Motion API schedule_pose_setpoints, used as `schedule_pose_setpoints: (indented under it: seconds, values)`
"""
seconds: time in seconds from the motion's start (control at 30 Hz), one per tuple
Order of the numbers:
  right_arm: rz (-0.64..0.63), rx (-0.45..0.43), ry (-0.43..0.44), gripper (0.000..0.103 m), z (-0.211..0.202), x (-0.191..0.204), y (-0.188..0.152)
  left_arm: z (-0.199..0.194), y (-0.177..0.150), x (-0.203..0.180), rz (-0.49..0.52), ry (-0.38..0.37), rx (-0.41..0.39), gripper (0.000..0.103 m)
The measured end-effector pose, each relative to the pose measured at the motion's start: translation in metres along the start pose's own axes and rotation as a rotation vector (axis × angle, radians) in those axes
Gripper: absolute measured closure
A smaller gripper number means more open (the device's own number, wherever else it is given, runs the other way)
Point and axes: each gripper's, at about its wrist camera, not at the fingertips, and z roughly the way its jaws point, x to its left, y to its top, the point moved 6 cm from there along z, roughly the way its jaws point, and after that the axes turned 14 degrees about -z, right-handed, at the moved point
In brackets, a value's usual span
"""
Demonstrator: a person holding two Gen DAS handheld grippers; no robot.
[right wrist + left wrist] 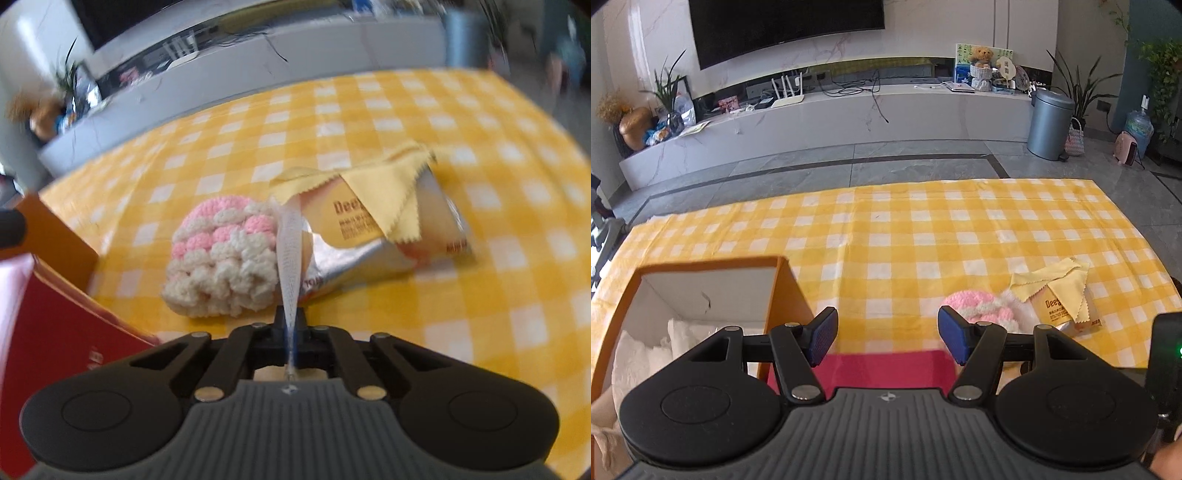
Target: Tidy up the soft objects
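Yellow-and-white checked cloth covers the tabletop [923, 229], with grey floor tiles and a long white TV bench beyond its far edge. At the near left stands an orange-walled cardboard box with a white inside [701, 291], holding white fluffy fabric [639, 354]; a red flat box [886, 369] lies just beside it, under the left tool.

The left tool [887, 338] hangs wide open and empty, its blue pads apart, pointing at bare cloth between the orange box and the soft things.

The right tool [291, 328] is closed on a thin white gauzy strip [290, 251], which runs straight forward from the jaws. The strip seems joined to the silver and orange foil packet [369, 258], though the exact join is hard to make out. That packet lies with its long axis slanting away to the right, a small yellow zigzag-edged cloth [384, 184] draped over its far end. Touching the packet on its left is a pink and white crocheted yarn piece [225, 254].

The orange box lies to the left of the right tool, so whatever is carried must cross leftward over the red box and clear the near wall. Open cloth ahead and to the right gives free room; the left tool is nearer the box.
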Motion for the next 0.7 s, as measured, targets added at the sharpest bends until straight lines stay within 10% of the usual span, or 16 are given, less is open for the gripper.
schedule_pose_setpoints:
  seconds: [0.27, 0.5, 0.7]
  values:
    - [0.043, 0.015, 0.001, 0.103, -0.007, -0.004, -0.002, 0.042, -0.001, -0.060, 0.231, -0.053, 0.168, 0.030]
    - [0.004, 0.026, -0.015, 0.103, -0.007, 0.000, 0.001, 0.099, -0.016, -0.081, 0.150, -0.004, 0.362, 0.027]
    - [0.009, 0.040, -0.010, 0.103, -0.001, -0.001, 0.001, 0.129, -0.010, -0.069, 0.008, 0.049, 0.357, 0.014]
